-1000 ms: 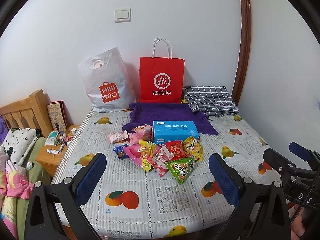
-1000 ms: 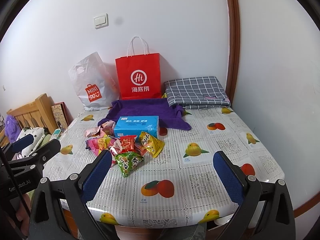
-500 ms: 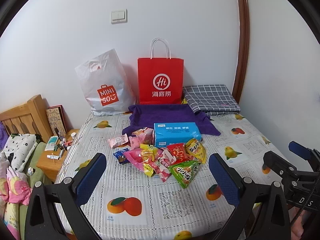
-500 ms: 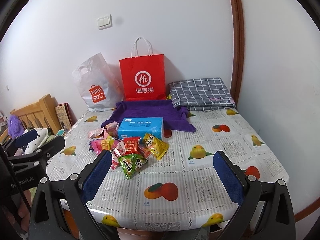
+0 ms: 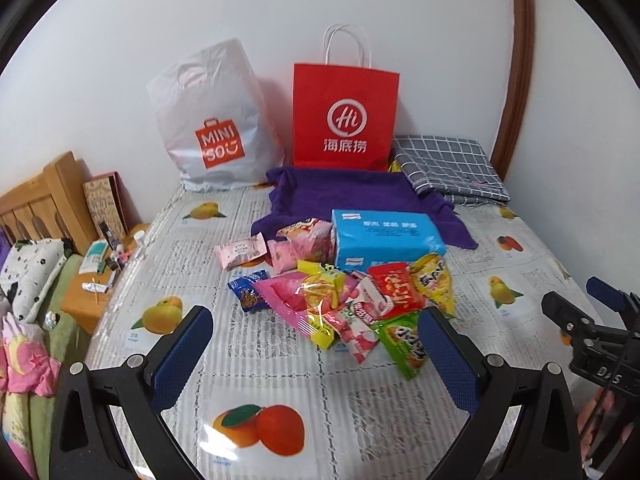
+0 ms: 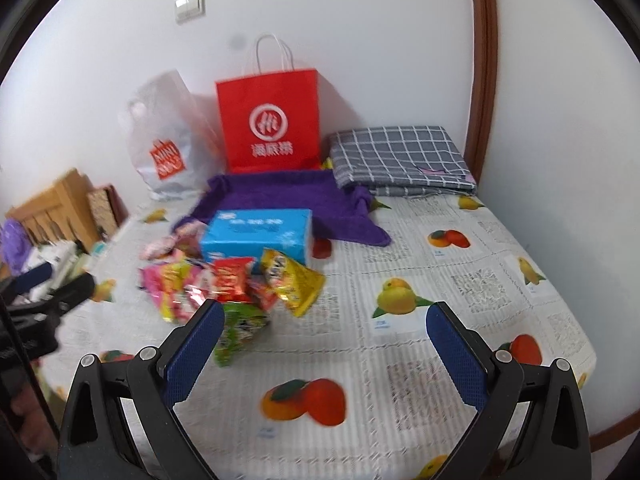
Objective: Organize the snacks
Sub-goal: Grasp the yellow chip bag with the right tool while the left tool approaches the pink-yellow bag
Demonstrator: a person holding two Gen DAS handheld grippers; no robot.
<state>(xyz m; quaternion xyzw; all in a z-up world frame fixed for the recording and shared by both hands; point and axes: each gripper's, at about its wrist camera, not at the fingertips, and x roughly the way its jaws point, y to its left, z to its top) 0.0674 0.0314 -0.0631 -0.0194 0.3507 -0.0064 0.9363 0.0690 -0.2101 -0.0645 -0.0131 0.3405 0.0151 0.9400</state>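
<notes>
Nearest each lens, a pair of blue-padded fingers stood wide apart with nothing between them: the left gripper [image 5: 316, 332] hung above the near edge of the fruit-print tablecloth [image 5: 256, 364], and the right gripper [image 6: 324, 328] hung beside it, further toward the table's right half. Each tool pointed forward and slightly downward at the table, level, neither tipped to a side; the right gripper's black frame showed at the edge of the left view, so the two were held side by side, apart.

Just beyond the left gripper lay the snack pile [image 5: 344, 300], a loose heap of overlapping packets. A green packet [image 5: 402, 344] lay closest, at the pile's near right corner, with a yellow packet [image 5: 434, 284] and a red packet [image 5: 396, 290] behind it, and a small pink packet [image 5: 240, 250] lay apart on the left.

To begin well, I would judge it best to take an outlying packet first, such as the green one, closing on a crimped end so the others stay undisturbed.

Behind the pile stood a blue tissue box [image 5: 384, 238], then a purple towel [image 5: 352, 196], and against the wall a red paper bag [image 5: 346, 116] and a white plastic bag [image 5: 216, 120].
</notes>
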